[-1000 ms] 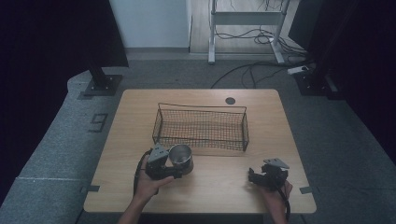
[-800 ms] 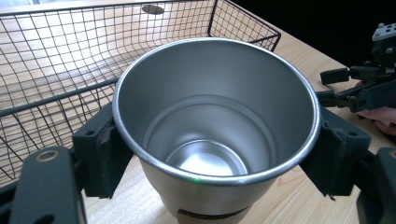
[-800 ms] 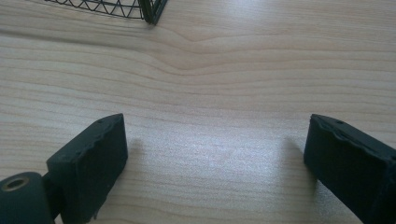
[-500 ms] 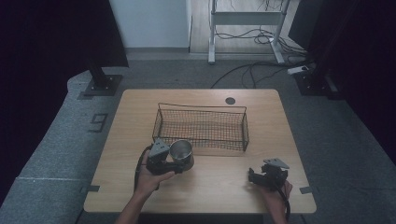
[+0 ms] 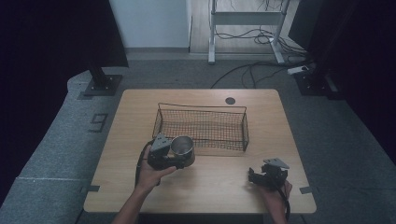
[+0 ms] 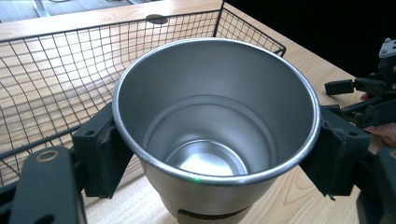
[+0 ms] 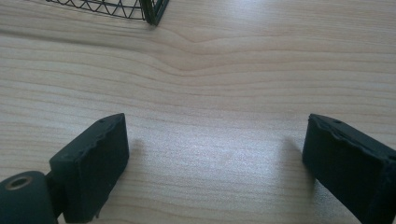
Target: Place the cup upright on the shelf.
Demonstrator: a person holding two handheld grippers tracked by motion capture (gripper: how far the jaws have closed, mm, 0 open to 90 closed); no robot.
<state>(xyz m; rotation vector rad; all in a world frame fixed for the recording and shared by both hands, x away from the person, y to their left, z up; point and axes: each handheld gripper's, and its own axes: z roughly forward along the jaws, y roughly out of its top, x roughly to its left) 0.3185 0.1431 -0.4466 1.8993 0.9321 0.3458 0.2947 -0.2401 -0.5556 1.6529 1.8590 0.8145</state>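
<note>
The person's left hand (image 5: 150, 171) is reaching forward from the near edge of the wooden table (image 5: 140, 107), the forearm angling in from the bottom of the high view and the fingers wrapping around the body of the left gripper (image 5: 176, 157). That gripper is grasping a stainless steel cup (image 6: 215, 126), one black jaw pressing each side of the wall just under the rolled rim. The cup is standing upright with its mouth open to the ceiling and its inside bare. In the high view it is sitting just in front of the near left corner of the black wire mesh basket (image 5: 201, 111); whether its base is touching the tabletop cannot be told.

The right hand (image 5: 275, 196) is resting low near the front right corner of the table, well apart from the cup and the basket, with a cable trailing back over the wrist. The right gripper (image 7: 215, 149) is pointing left across the table, its jaws standing wide apart over bare wood grain, gripping nothing. One basket corner is showing at the top of the right gripper view.
</note>
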